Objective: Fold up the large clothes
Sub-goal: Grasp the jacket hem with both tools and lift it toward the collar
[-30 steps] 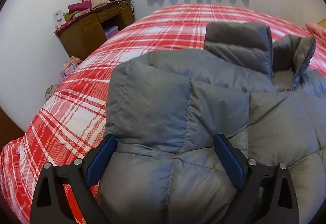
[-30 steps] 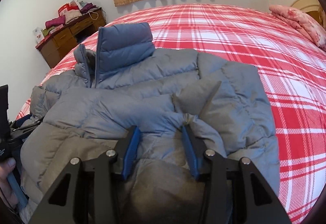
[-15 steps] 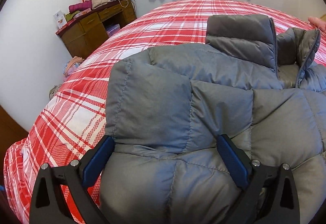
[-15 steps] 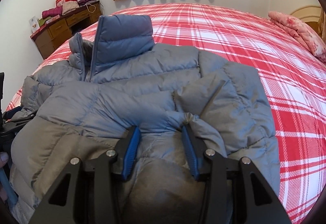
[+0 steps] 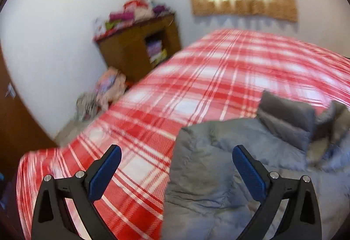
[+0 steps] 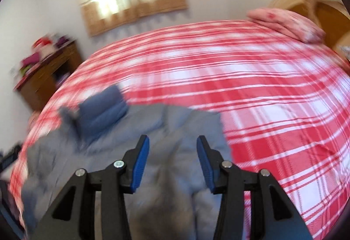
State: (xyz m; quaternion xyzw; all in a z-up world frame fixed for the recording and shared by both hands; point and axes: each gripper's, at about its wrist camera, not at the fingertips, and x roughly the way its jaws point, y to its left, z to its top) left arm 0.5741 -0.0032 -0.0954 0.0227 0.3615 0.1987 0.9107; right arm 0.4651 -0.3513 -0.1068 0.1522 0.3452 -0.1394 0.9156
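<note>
A grey puffer jacket (image 5: 207, 165) lies spread on the red plaid bed (image 5: 196, 78), its stand-up collar (image 5: 286, 117) toward the far side. My left gripper (image 5: 176, 148) hangs wide open above the jacket's left edge, with nothing between its pads. In the right wrist view the jacket (image 6: 186, 122) lies below my right gripper (image 6: 172, 138), collar (image 6: 102, 108) at the left. The right jaws are opening; jacket fabric shows in the gap beneath them, but the blue pads do not press on it. Both views are motion-blurred.
A brown desk (image 5: 135, 47) stacked with clothes stands against the wall left of the bed, seen also as the desk (image 6: 43, 73). A bundle of fabric (image 5: 105, 91) lies on the floor beside it. A pink pillow (image 6: 284, 21) rests at the bed's far right.
Both grippers have lifted away from the jacket and tilted, so the jacket looks smaller and lower. The right gripper has let go of the fold it held; the left stays open.
</note>
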